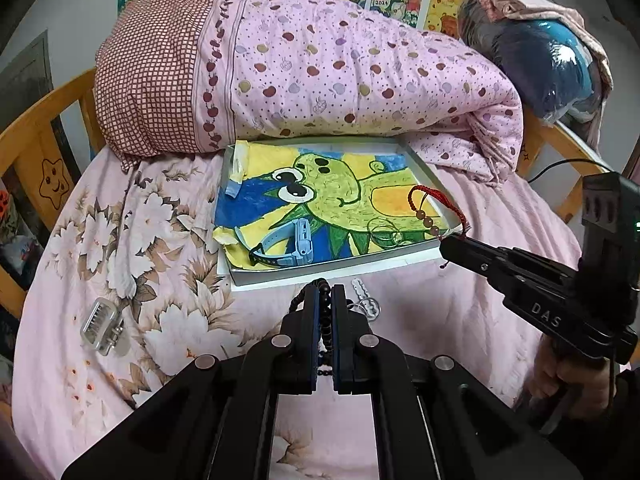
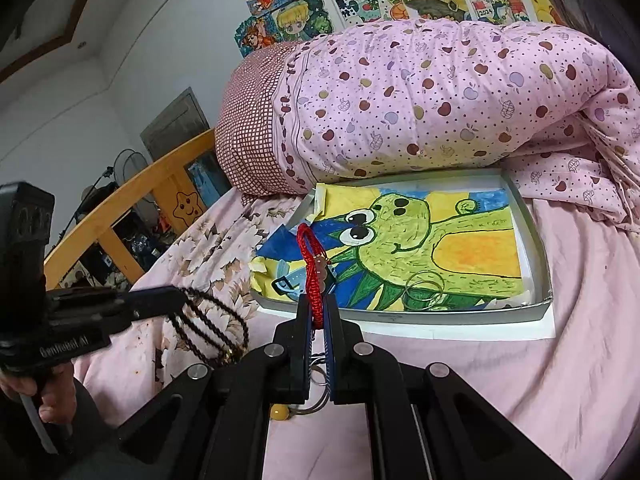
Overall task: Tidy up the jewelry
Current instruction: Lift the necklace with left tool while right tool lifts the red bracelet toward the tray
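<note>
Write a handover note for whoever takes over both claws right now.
Left claw: shut on the dark bead string, held above the bedsheet.
Right claw: shut on the red cord bracelet, near the tray's front edge.
Done: blue watch and thin wire bangles lie in the tray.
Left: place both held pieces in the tray; silver keyring piece and clear plastic box remain on the bedsheet.

one tray (image 1: 424,168), two bracelets (image 1: 430,208), one watch (image 1: 298,242), two grippers (image 1: 326,292)
</note>
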The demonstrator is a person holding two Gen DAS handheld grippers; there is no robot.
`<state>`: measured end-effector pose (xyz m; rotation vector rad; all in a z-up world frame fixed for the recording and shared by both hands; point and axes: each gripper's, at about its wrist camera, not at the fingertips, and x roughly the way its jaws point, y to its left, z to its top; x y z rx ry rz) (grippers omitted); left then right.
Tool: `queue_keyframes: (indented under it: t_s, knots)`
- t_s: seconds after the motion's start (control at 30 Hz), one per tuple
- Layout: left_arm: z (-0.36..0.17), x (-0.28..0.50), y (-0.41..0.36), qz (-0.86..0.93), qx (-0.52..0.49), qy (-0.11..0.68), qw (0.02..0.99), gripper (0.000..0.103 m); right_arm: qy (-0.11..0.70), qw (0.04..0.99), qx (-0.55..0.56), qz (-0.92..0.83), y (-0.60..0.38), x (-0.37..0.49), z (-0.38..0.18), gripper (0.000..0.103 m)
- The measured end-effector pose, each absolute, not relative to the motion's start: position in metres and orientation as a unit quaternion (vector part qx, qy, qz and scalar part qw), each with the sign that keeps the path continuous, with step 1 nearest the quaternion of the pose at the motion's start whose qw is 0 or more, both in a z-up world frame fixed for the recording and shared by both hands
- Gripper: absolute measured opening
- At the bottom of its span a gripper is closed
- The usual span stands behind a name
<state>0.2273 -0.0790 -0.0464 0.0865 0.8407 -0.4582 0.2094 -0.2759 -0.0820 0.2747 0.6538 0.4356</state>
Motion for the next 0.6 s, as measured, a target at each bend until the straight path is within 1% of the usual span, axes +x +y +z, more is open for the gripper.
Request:
queue_keyframes:
  t_s: [0.13,0.3,0.37,0.4,0.47,0.53,0.6]
  knots:
    - [-0.034,0.235,-0.076,-0.230,0.009,0.389,0.892,0.003,0.318,0.914,0.140,0.210,-0.281,0.217,-0.084,0.006]
    - [-0.031,0.250,-0.090,-0.238,0.033,0.387,0.890,0.003,0.321,0.908,0.146,0.226,-0.287,0.233,-0.085,0.006]
    - [-0.030,0.256,-0.090,-0.250,0.013,0.385,0.888,0.003,0.321,0.907,0.152,0.225,-0.291,0.236,-0.085,0.006]
    - [-0.033,0.258,-0.089,-0.250,0.010,0.388,0.887,0.003,0.323,0.907,0.152,0.223,-0.291,0.237,-0.086,0.006]
    - [-0.051,0.264,-0.093,-0.222,0.038,0.419,0.880,0.003,0.327,0.906,0.153,0.222,-0.291,0.237,-0.088,0.006]
    - [-0.051,0.261,-0.083,-0.229,0.008,0.412,0.882,0.003,0.329,0.905,0.150,0.223,-0.290,0.237,-0.088,0.006]
    - [-0.047,0.260,-0.083,-0.224,0.016,0.404,0.887,0.003,0.329,0.905,0.145,0.225,-0.288,0.236,-0.088,0.006]
